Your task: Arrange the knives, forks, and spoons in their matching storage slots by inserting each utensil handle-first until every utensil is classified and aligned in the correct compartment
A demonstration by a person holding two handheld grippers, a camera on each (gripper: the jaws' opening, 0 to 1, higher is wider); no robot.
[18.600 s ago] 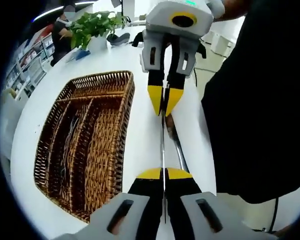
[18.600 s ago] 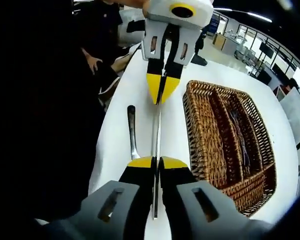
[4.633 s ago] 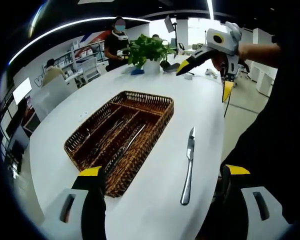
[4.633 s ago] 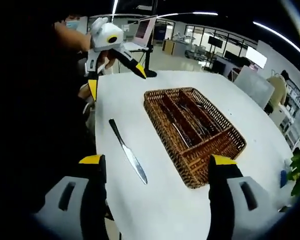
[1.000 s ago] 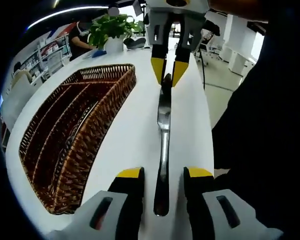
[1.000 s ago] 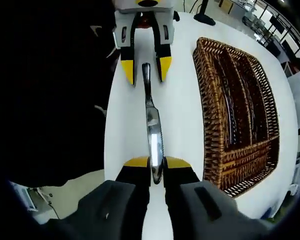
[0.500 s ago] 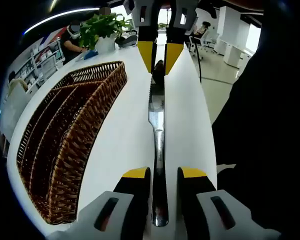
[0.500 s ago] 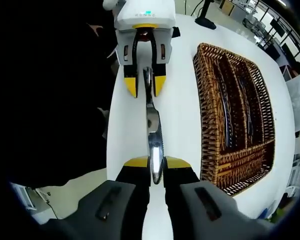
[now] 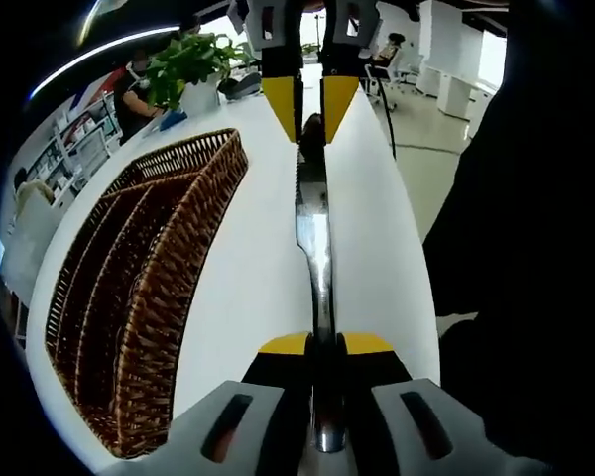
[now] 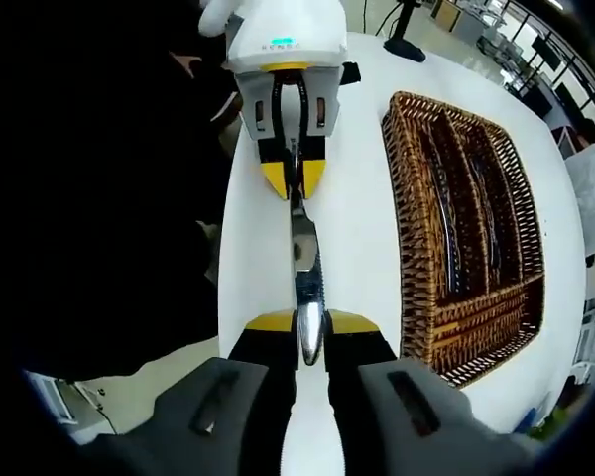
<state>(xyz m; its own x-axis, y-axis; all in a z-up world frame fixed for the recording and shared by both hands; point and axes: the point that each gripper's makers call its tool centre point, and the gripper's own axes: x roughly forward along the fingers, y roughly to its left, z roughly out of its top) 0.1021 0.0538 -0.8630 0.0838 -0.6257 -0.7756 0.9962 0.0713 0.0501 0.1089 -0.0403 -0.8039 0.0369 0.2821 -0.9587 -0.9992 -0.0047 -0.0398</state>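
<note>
White table (image 9: 248,258): wicker tray (image 9: 139,278) (three long slots), potted plant (image 9: 193,69) at far end.

White table (image 9: 377,198); potted plant (image 9: 183,64); shelving (image 9: 64,154) behind.

bare white table (image 9: 248,288) lies between the wicker tray (image 9: 149,288) and the knife (image 9: 315,238).

Open-plan office: shelving (image 9: 64,159), office chair (image 9: 385,52), monitors (image 10: 553,52).
</note>
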